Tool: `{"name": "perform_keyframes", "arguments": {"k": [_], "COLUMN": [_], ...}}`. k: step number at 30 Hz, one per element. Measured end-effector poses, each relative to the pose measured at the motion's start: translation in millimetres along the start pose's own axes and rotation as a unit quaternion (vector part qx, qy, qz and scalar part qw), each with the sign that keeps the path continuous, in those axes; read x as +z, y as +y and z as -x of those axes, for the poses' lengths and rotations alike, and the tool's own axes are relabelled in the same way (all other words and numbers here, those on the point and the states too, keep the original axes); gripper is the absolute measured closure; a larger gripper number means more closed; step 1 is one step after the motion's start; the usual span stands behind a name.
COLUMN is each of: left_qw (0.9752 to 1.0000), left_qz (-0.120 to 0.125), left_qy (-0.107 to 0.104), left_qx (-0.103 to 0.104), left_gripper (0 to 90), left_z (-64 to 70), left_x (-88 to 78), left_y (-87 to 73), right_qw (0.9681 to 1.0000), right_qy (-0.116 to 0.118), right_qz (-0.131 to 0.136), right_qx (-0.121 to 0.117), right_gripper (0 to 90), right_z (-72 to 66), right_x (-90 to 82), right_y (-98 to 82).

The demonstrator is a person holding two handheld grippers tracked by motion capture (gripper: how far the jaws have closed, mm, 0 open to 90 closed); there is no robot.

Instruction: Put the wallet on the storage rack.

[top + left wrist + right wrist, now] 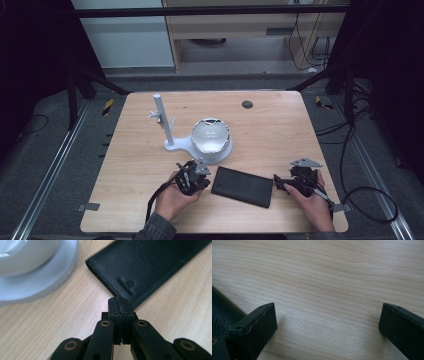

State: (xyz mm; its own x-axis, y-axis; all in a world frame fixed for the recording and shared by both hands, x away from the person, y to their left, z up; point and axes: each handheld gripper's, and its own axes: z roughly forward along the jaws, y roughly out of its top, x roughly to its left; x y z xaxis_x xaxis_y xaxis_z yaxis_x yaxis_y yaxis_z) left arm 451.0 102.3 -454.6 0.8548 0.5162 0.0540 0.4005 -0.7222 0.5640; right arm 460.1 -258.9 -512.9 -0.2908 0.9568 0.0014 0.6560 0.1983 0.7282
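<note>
From my seat, the black wallet (242,186) lies flat on the near middle of the wooden table (280,130), between my two hands. In the left gripper view its far end runs off the frame, so I see just the near corner and a faint embossed mark I cannot read. My left gripper (121,302) has its jaws pressed together right at that corner of the wallet; whether any leather is pinched between the tips I cannot tell, since they hide the very edge. My right gripper (327,322) rests at the wallet's right end with its jaws wide apart over bare wood, the wallet only a dark sliver at the left edge of its view. Just beyond the wallet stands a white bowl (211,136) on a round white base (187,145) with an upright post (162,120); its inside is glare and hard to make out. A small dark disc (247,104) sits far back.
</note>
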Motion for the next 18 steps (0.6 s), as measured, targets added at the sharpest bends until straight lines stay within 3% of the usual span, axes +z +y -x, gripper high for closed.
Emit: {"name": "perform_keyframes", "arguments": {"k": [8,18], "left_qw": [0.9999,0.9995], "left_qz": [-0.011,-0.023], "left_qy": [-0.013,-0.019], "left_qx": [-0.002,0.005], "left_gripper": [89.7,89.8], "left_z": [3.8,7.7], "left_x": [9.3,16.8], "left_y": [-10.9,-11.2], "right_qw": [1.0,1.0], "right_qy": [0.0,0.0], "right_qz": [0.0,0.0], "right_qx": [0.0,0.0], "right_gripper": [2.0,1.9], "right_z": [0.0,0.0], "right_x": [0.0,-0.1], "right_y": [0.0,0.0]}}
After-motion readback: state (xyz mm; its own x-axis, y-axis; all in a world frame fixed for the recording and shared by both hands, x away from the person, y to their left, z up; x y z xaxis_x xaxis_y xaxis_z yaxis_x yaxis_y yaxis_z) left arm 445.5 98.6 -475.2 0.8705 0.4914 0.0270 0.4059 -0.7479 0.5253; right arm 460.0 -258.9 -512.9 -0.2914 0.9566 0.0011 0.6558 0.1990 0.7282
